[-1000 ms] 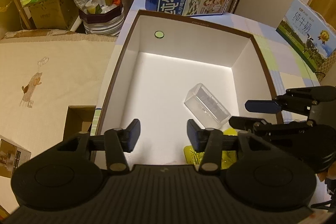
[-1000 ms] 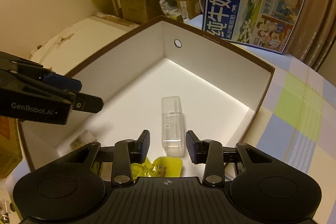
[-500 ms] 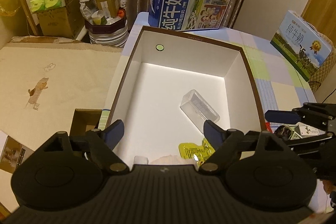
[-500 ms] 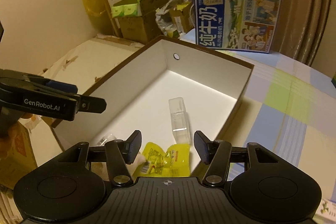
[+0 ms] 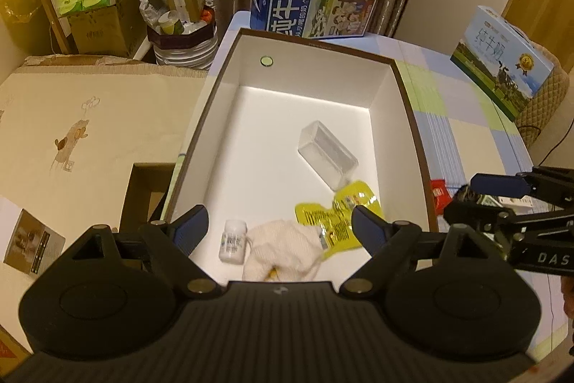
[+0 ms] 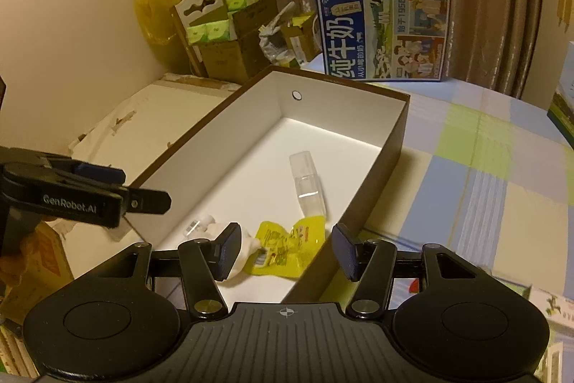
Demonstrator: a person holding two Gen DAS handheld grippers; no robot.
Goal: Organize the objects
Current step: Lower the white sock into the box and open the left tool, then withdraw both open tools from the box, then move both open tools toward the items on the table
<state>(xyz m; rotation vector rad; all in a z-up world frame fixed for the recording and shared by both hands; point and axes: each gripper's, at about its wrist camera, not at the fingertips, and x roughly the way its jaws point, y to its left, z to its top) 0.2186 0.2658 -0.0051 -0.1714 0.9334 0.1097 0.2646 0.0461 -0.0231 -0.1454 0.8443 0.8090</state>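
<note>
A white box with a brown rim (image 5: pixel 405 103) holds a clear plastic case (image 5: pixel 328 155), a yellow packet (image 5: pixel 333 218), a small white bottle (image 5: pixel 233 239) and a white cloth (image 5: pixel 283 246). My left gripper (image 5: pixel 278 221) hangs above the box's near end, its jaws opening, with nothing between them. My right gripper (image 6: pixel 286 239) stands open and empty over the box's near right corner (image 6: pixel 315 279). The case (image 6: pixel 306 182) and packet (image 6: pixel 283 243) lie ahead of it. From the left wrist, the right gripper (image 5: pixel 466 198) is outside the box's right wall.
A blue milk carton (image 5: pixel 315 6) stands behind the box, a second carton (image 5: pixel 502 56) at the far right. A red packet (image 5: pixel 439 192) lies on the checked tablecloth (image 6: pixel 484 167). Cardboard boxes of tissues (image 5: pixel 97 9) and a small open brown box (image 5: pixel 147 189) sit left.
Both grippers have drawn back and up from inside the box, and their jaws have widened. The bottle and cloth have come into view. The right gripper now sits beyond the box's right wall.
</note>
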